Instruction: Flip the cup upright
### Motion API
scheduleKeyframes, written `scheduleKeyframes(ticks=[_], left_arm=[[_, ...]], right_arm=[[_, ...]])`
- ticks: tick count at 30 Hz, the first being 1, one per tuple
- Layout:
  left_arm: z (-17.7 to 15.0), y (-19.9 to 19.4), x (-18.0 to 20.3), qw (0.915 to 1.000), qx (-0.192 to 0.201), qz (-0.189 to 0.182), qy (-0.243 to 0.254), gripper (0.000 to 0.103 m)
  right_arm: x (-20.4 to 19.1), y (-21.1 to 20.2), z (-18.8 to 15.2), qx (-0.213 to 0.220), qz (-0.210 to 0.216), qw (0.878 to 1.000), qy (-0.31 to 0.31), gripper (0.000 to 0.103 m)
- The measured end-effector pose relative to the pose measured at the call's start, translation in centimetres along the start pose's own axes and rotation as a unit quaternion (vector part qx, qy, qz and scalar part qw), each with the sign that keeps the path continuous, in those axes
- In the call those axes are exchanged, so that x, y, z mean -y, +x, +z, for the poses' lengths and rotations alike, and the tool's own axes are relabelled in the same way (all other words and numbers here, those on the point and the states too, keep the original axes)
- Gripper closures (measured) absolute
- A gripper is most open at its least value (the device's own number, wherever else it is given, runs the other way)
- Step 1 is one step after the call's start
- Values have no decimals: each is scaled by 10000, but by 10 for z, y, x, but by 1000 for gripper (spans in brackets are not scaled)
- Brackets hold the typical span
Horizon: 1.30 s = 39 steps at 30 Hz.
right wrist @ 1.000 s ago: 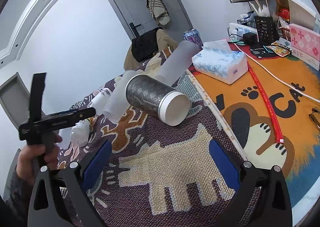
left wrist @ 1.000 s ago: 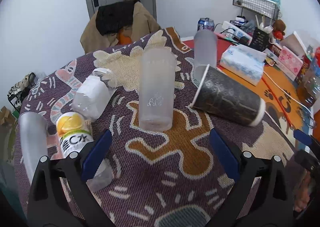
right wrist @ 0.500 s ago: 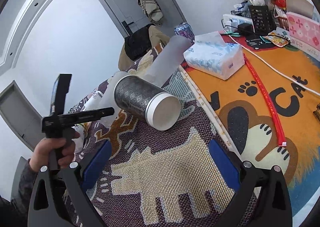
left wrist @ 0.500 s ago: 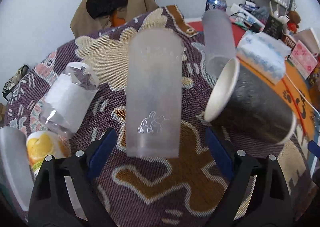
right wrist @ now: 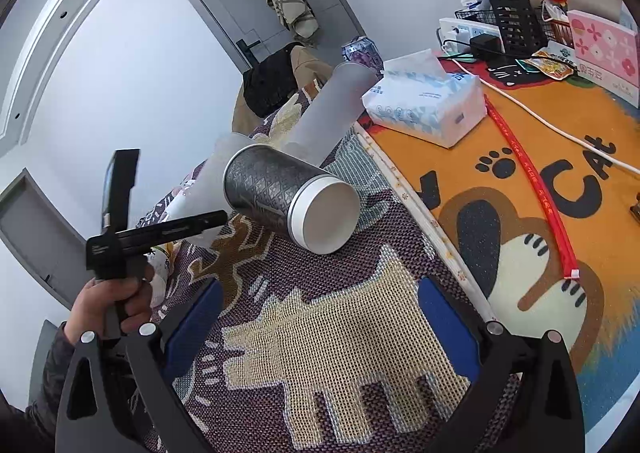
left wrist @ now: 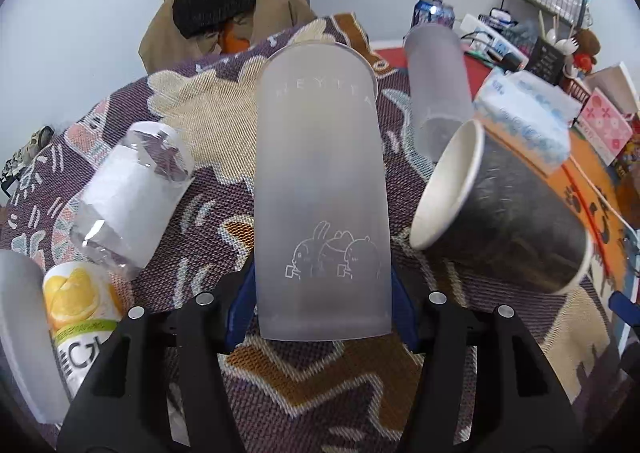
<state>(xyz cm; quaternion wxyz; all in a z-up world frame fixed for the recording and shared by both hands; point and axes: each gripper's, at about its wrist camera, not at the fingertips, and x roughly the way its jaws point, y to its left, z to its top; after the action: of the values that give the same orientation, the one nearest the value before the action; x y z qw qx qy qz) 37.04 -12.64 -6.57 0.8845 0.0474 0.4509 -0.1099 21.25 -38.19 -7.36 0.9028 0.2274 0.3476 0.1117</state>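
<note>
Standing mouth-down between the left tongs, the frosted cup is clamped near its rim; right tongs gape empty, farther off.

- Table, covered by purple woven cloth and orange cat mat.
- On cloth: frosted cup, dark paper cup, clear bottle.
- On mat: tissue pack.

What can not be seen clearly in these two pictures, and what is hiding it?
- Left wrist view: the left gripper fingertips are behind the frosted cup, so contact cannot be confirmed.
- Left wrist view: the yellow-label bottle is partly hidden behind the gripper body.
- Right wrist view: the frosted cup is mostly hidden behind the dark paper cup.
- Neither view shows the frosted cup's rim on the cloth.
</note>
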Motion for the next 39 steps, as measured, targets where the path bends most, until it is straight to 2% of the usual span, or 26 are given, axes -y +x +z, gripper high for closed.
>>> scheduleKeyframes(ticks=[8,18,26,39], left_arm=[[-11,-38,3,9995,288,-93,-1,45],[-49,-101,14,9979,552,-341,36,45],[-90,-135,13,9964,505,-669,-140,45],[-148,-140,0,9935,237,-1016,-463,45]], right_arm=[[-9,-10,-7,27,12,10000,-67,8],[-25,-26,-18,67,76,9998,-163,8],[-42,-32,-26,62,190,9995,-240,8],[-78,-23,-40,-130,309,9980,-526,8]])
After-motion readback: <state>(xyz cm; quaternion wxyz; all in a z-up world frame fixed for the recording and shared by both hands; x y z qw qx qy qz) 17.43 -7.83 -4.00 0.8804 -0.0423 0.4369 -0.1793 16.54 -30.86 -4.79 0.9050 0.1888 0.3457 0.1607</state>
